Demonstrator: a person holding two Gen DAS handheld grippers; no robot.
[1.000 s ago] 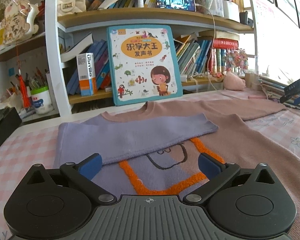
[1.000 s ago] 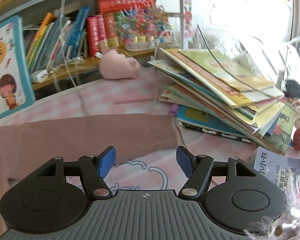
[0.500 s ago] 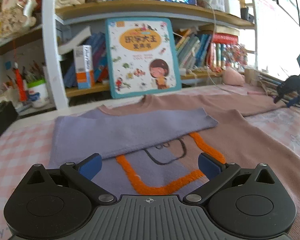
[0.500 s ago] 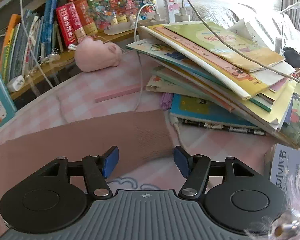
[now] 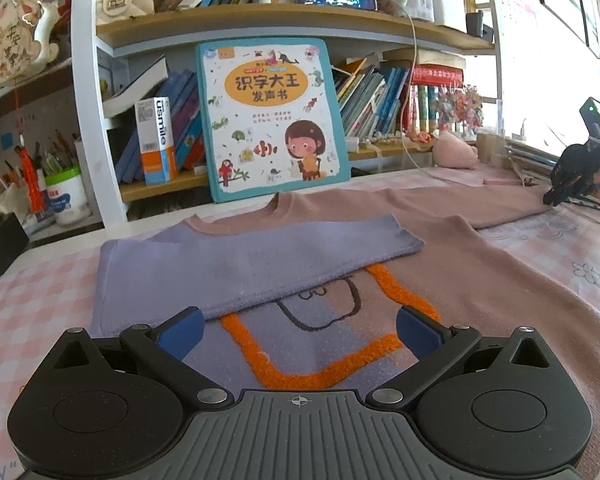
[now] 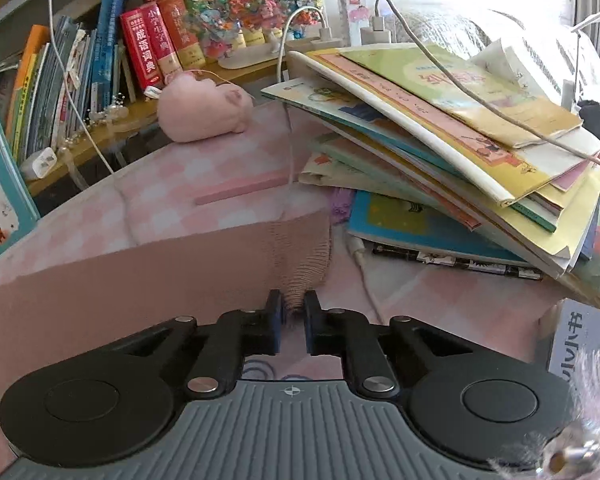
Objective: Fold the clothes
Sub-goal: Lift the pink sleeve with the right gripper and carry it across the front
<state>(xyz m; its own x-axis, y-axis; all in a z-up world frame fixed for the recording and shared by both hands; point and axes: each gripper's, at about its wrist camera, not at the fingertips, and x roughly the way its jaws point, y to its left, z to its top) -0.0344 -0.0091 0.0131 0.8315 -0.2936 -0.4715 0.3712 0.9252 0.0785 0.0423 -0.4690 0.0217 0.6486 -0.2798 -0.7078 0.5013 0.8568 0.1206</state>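
Observation:
A pink and lilac sweater [image 5: 480, 280] with an orange outline on its chest lies flat on the checked table. Its lilac left sleeve [image 5: 252, 256] is folded across the chest. Its pink right sleeve [image 6: 140, 276] stretches out to the right. My left gripper [image 5: 298, 328] is open and empty, low over the sweater's hem. My right gripper [image 6: 292, 320] is shut on the ribbed cuff [image 6: 304, 256] of the pink sleeve; it also shows in the left wrist view [image 5: 560, 196] at the far right.
A stack of books [image 6: 460, 152] lies just right of the cuff, with a white cable [image 6: 364, 272] beside it. A pink plush [image 6: 204, 112] and a pink strip [image 6: 244, 190] sit behind. A picture book [image 5: 268, 120] leans on the bookshelf [image 5: 260, 28] behind the sweater.
My right gripper moved forward to the pink sleeve's cuff and closed on it. The left gripper stayed open and barely moved.

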